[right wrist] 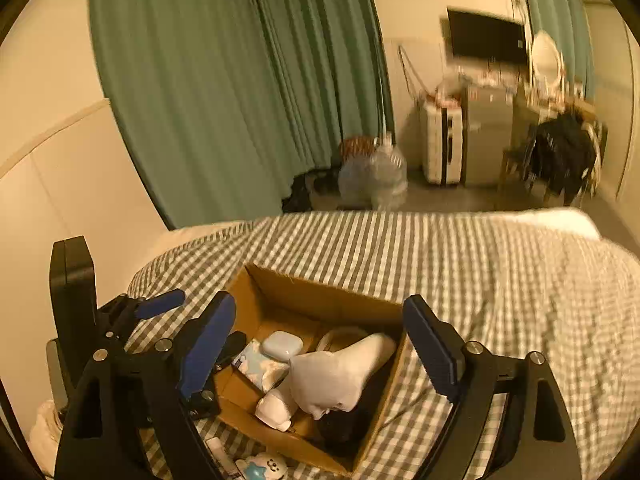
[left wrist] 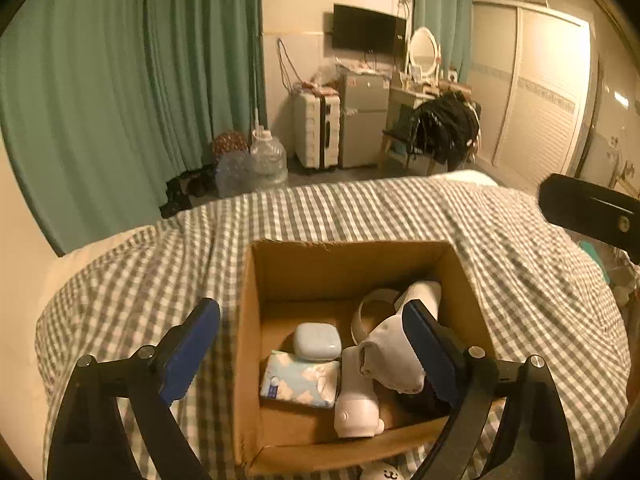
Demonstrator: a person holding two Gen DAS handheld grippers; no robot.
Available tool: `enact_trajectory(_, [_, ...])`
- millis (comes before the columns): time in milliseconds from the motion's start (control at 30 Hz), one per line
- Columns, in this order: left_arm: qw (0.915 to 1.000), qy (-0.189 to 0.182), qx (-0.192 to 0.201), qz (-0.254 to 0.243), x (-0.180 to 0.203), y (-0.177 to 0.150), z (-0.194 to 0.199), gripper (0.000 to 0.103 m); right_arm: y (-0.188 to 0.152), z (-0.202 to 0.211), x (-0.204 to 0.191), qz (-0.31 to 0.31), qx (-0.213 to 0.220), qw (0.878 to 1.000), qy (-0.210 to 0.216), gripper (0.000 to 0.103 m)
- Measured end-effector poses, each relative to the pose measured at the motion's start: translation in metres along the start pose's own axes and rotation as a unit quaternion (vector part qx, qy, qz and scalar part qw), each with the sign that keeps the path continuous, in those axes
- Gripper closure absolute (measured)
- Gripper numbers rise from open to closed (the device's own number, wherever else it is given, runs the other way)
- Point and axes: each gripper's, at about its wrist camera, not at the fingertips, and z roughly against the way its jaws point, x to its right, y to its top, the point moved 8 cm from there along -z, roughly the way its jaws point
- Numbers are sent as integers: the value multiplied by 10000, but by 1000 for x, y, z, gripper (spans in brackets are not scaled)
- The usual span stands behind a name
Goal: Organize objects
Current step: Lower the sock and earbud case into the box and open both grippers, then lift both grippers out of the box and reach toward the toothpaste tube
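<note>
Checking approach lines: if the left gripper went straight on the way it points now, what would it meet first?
Probably the contents of the cardboard box: the left gripper, jaws open and empty, aims at the pale rounded case and tissue pack. Depth is unclear.

The left tongs (left wrist: 312,340) hang spread wide above an open cardboard box (left wrist: 250,320) on the checked bed (left wrist: 360,212). Between their blue fingers (left wrist: 188,352) lie a tissue pack (left wrist: 298,378), a pale case (left wrist: 317,341) and white items.

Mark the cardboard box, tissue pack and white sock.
cardboard box (left wrist: 248,344), left wrist view, left wall
tissue pack (left wrist: 298,380), left wrist view, top face
white sock (right wrist: 340,376), right wrist view, middle of foot
</note>
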Motion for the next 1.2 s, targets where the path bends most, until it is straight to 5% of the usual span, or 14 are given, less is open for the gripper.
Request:
enact_trajectory(267, [9985, 268, 448, 183, -14, -5, 51, 2, -19, 47, -33, 759, 392, 9952, -472, 11])
enact_trajectory(567, [9960, 425, 611, 492, -34, -31, 87, 1, -48, 59, -54, 877, 325, 9950, -364, 11])
enact_trajectory(1200, [9962, 693, -369, 389, -24, -136, 49, 1, -139, 15, -53, 785, -770, 9938, -187, 11])
